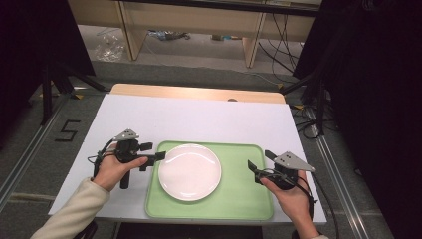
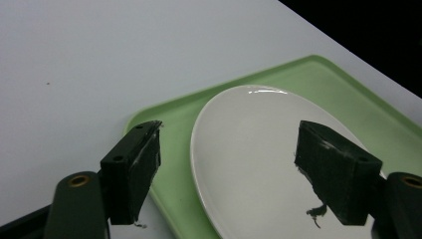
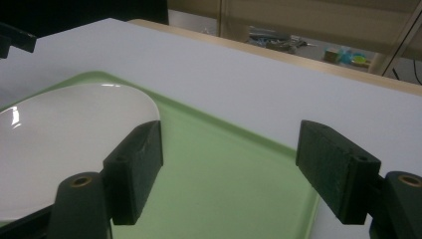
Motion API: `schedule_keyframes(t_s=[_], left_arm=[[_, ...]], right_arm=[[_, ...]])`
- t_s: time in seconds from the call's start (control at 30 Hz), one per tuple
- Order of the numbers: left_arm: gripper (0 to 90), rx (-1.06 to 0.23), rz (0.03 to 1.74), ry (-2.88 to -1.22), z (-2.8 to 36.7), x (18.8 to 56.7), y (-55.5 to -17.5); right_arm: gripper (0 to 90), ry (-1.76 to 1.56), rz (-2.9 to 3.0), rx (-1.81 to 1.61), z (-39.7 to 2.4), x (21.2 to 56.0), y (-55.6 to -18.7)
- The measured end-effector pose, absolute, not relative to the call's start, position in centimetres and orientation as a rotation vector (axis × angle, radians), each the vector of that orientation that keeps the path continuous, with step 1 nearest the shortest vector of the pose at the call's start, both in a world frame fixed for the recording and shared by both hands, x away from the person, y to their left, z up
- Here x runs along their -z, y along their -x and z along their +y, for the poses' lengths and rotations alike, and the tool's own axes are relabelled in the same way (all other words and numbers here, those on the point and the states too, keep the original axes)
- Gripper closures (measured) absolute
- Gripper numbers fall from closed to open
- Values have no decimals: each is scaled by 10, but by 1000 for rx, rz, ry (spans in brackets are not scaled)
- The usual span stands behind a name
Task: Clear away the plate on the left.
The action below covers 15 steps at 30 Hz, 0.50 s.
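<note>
plate (image 1: 189, 171): plain white | tray (image 1: 249, 199): light green | table (image 1: 199, 119): white | jaw pads: black

one white plate (image 1: 189, 171), one green tray (image 1: 244, 199), two tools

The left gripper (image 1: 158, 157) is matte black with a grey three-cornered plate on top and a thin black cable trailing from it; the arm behind wears a cream sleeve (image 1: 74, 211). The right gripper (image 1: 260, 164) matches it. Each jaw arm carries a brass-ringed hole, and the blocky pads look worn.
</note>
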<state>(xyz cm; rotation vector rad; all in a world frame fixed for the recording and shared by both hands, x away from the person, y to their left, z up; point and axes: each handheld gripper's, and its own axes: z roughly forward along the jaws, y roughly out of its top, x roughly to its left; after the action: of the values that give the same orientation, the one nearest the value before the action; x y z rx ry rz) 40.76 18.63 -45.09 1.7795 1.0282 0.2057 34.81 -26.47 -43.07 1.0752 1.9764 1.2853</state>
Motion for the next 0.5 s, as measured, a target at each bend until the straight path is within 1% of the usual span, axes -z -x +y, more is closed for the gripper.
schedule_keyframes(t_s=[0.17,0.2,0.23,0.5], left_arm=[[226,-227,1036,-1792,193,451,-404],[213,-230,1030,-1795,195,451,-403],[177,-241,1033,-1805,196,451,-402],[158,-283,1040,-1794,207,451,-393]], right_arm=[[275,-1076,1975,-1284,-265,431,-348],[275,-1076,1975,-1284,-265,431,-348],[274,-1075,1976,-1287,-265,431,-348],[274,-1074,1977,-1286,-265,431,-348]])
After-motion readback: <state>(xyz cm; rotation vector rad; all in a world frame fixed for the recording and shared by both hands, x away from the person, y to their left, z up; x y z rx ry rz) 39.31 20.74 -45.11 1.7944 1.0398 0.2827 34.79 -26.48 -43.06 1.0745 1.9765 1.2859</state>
